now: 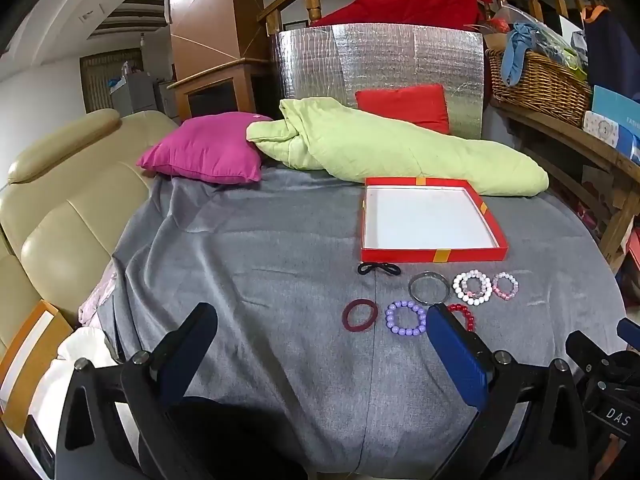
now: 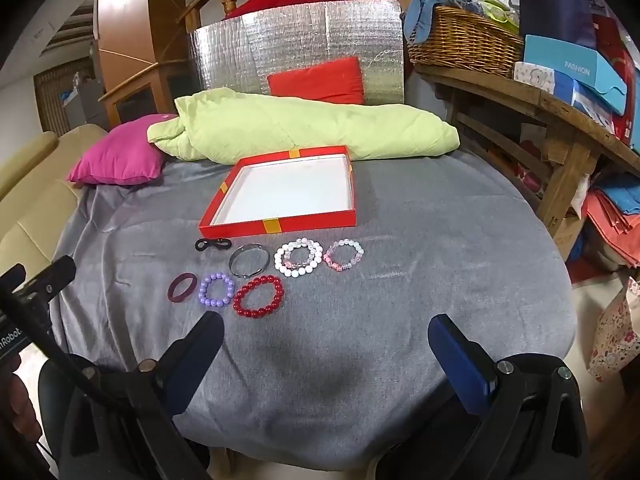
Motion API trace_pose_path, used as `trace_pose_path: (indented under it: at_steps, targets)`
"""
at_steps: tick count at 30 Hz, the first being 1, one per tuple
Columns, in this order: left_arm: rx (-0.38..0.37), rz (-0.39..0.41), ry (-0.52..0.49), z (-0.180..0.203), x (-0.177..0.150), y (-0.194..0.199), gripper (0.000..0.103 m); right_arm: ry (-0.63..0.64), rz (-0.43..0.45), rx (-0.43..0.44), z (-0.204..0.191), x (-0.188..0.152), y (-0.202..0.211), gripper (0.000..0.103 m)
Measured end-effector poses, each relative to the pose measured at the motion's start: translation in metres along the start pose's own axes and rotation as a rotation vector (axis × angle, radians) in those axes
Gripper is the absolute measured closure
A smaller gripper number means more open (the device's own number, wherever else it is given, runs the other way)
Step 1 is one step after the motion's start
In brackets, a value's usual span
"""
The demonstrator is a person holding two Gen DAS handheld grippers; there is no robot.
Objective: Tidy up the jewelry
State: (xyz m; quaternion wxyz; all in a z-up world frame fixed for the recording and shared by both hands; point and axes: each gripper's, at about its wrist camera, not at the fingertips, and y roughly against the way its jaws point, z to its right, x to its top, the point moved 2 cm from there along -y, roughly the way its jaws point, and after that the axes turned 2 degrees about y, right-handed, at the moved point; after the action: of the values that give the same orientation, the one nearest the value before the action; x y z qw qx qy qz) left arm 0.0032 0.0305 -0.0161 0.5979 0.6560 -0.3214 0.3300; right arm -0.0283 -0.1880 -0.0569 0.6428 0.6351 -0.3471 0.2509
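A shallow red box (image 1: 432, 255) (image 2: 280, 225) with a white floor lies open on the grey cloth. In front of it lie several bracelets: a black twisted band (image 2: 213, 244), a clear bangle (image 2: 250, 260), a white bead bracelet (image 2: 298, 263), a pink bead bracelet (image 2: 344, 257), a dark red ring bangle (image 2: 182, 287), a purple bead bracelet (image 2: 216, 289) and a red bead bracelet (image 2: 258, 297). My left gripper (image 1: 322, 320) hovers open, left of the purple bracelet (image 1: 405, 318). My right gripper (image 2: 326, 330) hangs open just in front of the bracelets, nothing between its fingers.
A green quilt (image 2: 280, 128), a magenta pillow (image 2: 116, 160) and a red cushion (image 2: 320, 80) lie behind the box. A beige sofa (image 1: 60, 216) is on the left. A wooden shelf with a wicker basket (image 2: 464, 40) stands on the right.
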Motion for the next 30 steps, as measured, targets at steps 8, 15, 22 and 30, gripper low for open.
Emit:
trace_pose_path:
  at_steps: [8, 15, 22, 30]
  targets:
    - [-0.001, -0.009, 0.004, -0.002, 0.000, -0.002, 0.000, 0.000, 0.002, 0.001, 0.001, 0.000, 0.000, 0.000]
    - [0.002, -0.014, 0.005, -0.002, -0.004, -0.005, 0.000, 0.000, -0.009, 0.000, -0.002, -0.004, -0.001, 0.000]
    - [0.001, -0.025, 0.005, -0.002, -0.006, -0.010, 0.000, -0.001, -0.014, -0.001, -0.002, -0.005, -0.007, 0.000]
    - [0.003, -0.043, 0.003, -0.001, -0.008, -0.020, 0.000, -0.001, -0.014, -0.010, 0.001, 0.000, -0.015, 0.000]
